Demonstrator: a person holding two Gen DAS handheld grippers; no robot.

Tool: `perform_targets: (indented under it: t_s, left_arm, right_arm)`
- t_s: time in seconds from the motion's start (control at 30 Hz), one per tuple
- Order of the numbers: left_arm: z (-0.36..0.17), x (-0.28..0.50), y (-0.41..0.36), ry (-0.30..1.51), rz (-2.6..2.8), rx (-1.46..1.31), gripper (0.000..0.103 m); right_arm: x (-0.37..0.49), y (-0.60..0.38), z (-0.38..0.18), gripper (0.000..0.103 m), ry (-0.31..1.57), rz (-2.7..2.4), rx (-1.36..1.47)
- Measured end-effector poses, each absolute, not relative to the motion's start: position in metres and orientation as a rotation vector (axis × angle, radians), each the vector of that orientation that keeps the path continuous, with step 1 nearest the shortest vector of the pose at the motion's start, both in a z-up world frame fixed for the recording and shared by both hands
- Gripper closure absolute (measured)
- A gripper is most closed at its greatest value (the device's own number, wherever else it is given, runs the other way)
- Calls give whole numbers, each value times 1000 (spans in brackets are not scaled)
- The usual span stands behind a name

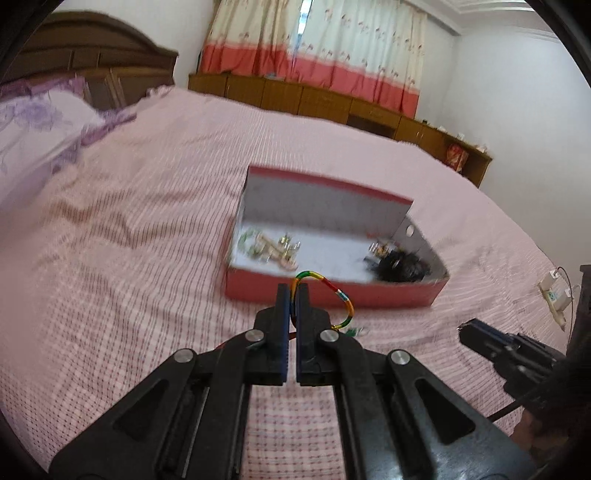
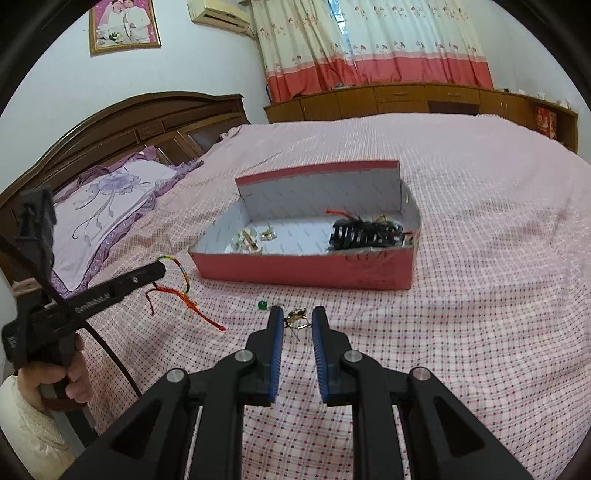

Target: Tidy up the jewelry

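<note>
A: Left wrist view first. What lies around?

B: A bed [image 1: 147, 206] under a pink checked cover, a purple flowered pillow [image 1: 40, 122] at the far left, and a low wooden cabinet [image 1: 332, 99] below red-and-cream curtains [image 1: 317, 48]. A red box [image 1: 332, 251] sits open on the bed, its lid standing up at the back.

A: And the left gripper [image 1: 294, 295]?

B: Its jaws are pressed together on a rainbow-striped bracelet [image 1: 332, 291], whose loop arcs out to the right, just in front of the box's near wall. That wall stands between the bracelet and the inside of the box. Blurred in the box: pale gold trinkets [image 1: 269, 247] at the left, a black hair clip [image 1: 400, 266] at the right. The right gripper [image 1: 469, 328] shows at the right edge.

A: Right wrist view?

B: The right gripper [image 2: 297, 314] has its jaws apart, low over the bed, on either side of a small gold earring [image 2: 295, 319] lying on the cover. A green bead [image 2: 262, 305] lies just to its left. The box [image 2: 306, 266] is beyond, with the hair clip [image 2: 364, 232] and trinkets [image 2: 251, 238] inside.

A: The bracelet?

B: Held up by the left gripper [image 2: 160, 266], left of the box; the bracelet [image 2: 184, 277] trails red threads down to the cover. A framed photo [image 2: 123, 24] hangs on the wall.
</note>
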State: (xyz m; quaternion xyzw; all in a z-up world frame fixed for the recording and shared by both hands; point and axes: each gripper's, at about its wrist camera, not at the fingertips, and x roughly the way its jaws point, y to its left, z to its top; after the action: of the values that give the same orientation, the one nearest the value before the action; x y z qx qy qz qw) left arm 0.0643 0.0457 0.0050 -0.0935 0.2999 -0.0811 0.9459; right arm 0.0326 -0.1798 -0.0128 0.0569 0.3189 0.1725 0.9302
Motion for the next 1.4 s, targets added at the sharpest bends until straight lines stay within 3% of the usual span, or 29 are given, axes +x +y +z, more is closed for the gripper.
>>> perform_targets:
  t_s: [0.67, 1.4]
  left_arm:
    - [24, 130, 18, 458, -146, -117, 103]
    - [-12, 196, 15, 511, -115, -111, 103]
  right_arm:
    - [103, -167, 27, 86, 489, 307, 74]
    - [188, -175, -16, 85, 528, 175, 24]
